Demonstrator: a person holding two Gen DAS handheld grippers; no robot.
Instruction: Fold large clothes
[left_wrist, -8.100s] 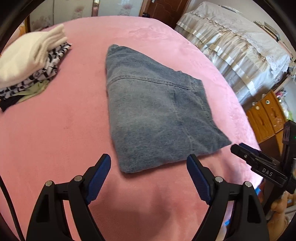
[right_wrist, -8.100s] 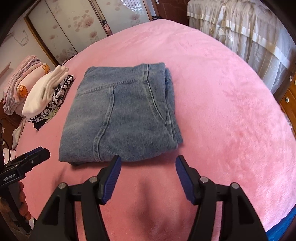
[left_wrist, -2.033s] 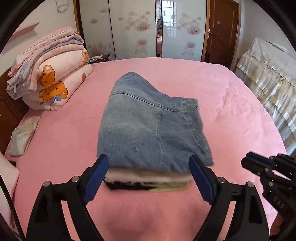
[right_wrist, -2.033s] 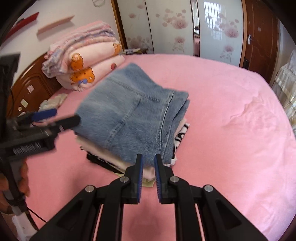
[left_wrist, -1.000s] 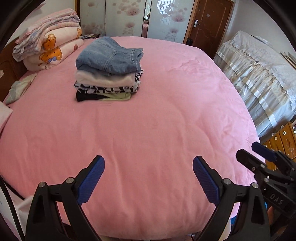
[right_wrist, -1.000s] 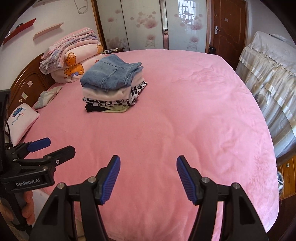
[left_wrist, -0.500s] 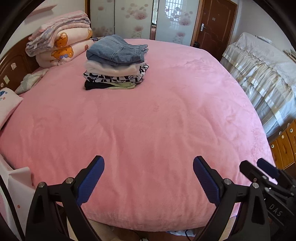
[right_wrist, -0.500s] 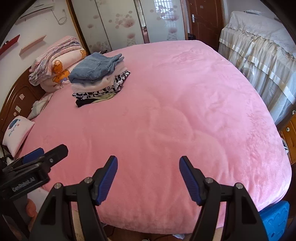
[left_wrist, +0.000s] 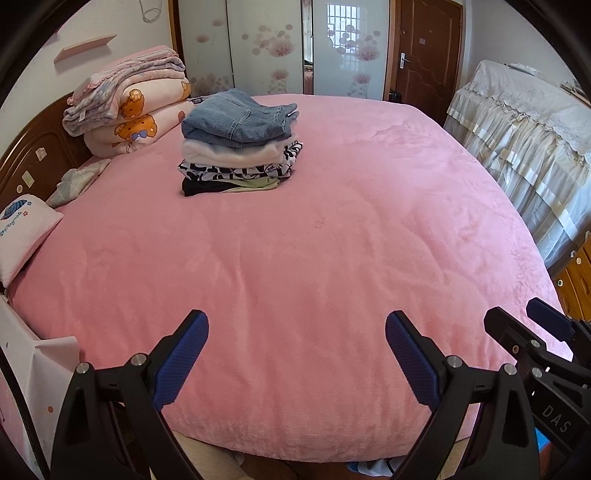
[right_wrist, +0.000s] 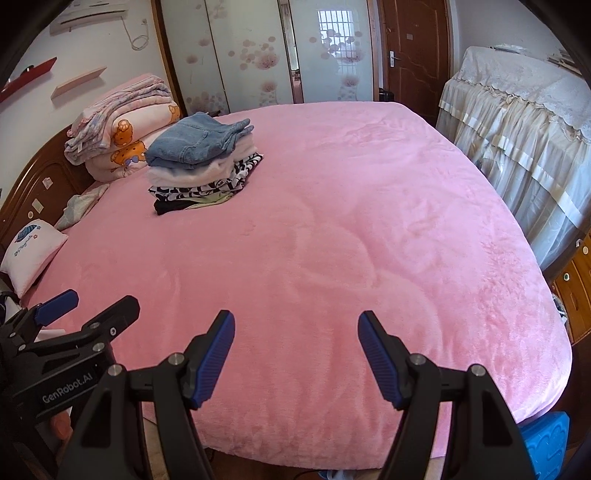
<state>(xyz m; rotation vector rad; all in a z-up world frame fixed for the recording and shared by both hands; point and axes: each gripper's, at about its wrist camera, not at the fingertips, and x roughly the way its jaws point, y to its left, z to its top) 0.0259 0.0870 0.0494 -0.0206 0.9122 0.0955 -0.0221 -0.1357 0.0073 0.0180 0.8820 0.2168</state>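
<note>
Rolled quilts (left_wrist: 129, 107) sit behind the folded jeans (left_wrist: 238, 120), now stacked far off (earlier at hand); left gripper (left_wrist: 293, 349) and right gripper (right_wrist: 295, 354) gape empty.

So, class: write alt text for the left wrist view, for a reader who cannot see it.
A stack of folded clothes, folded jeans on top, sits far back on a pink bed beside rolled quilts. The open, empty left gripper fills the foreground, with the right gripper at the lower right edge.
</note>
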